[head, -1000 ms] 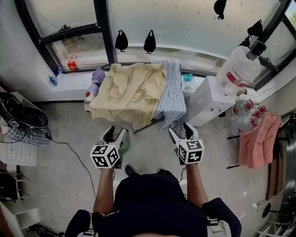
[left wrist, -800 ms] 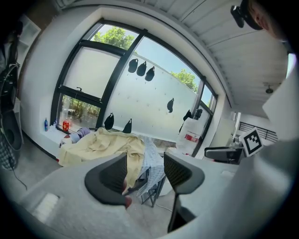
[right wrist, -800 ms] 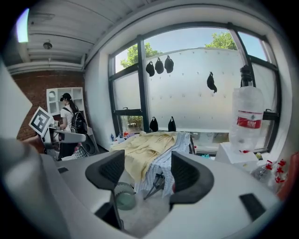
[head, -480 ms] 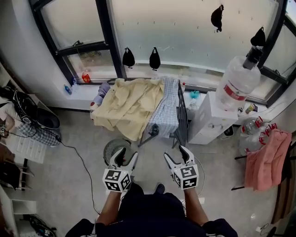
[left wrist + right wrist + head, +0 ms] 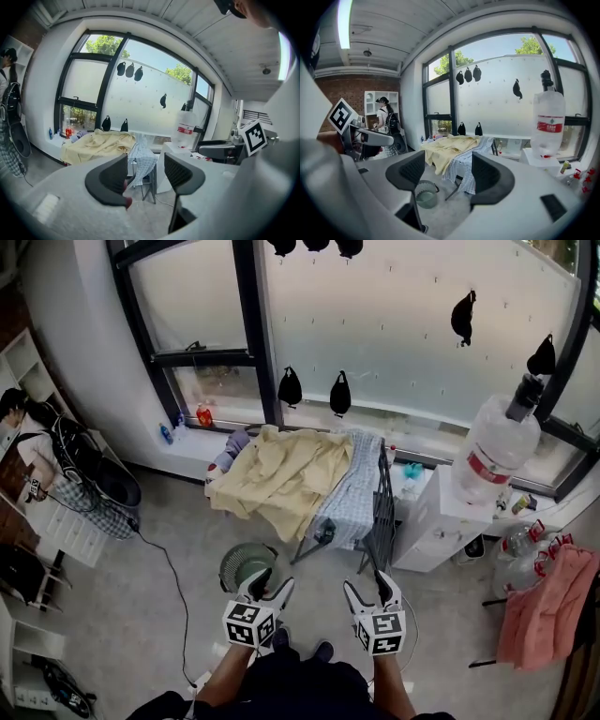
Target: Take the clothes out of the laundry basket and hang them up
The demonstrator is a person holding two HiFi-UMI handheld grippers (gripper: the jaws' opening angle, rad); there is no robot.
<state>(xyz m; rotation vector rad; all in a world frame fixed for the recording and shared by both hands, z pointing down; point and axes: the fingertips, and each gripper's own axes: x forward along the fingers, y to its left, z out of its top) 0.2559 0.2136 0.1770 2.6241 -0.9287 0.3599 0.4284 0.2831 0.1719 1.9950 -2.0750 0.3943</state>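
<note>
Both the left gripper (image 5: 272, 579) and the right gripper (image 5: 367, 580) stand wide open with nothing between their jaws, side by side, well apart from the drying rack (image 5: 384, 521) where a yellow garment (image 5: 281, 479) and a blue checked garment (image 5: 352, 493) lie draped. The green laundry basket (image 5: 234, 562) sits on the floor just ahead of the left gripper and looks empty, so the hanging seems about done; any next move calls for checking the basket and reaching down for whatever cloth remains

Pale yellow garment (image 5: 279, 476) lies crumpled over the left part of the dark drying rack (image 5: 383, 521), hem hanging off the front edge. A light blue checked garment (image 5: 354, 491) is draped touching it at the right edge. A round green mesh laundry basket (image 5: 239, 561) stands upright on the floor near the rack's front-left corner.
</note>
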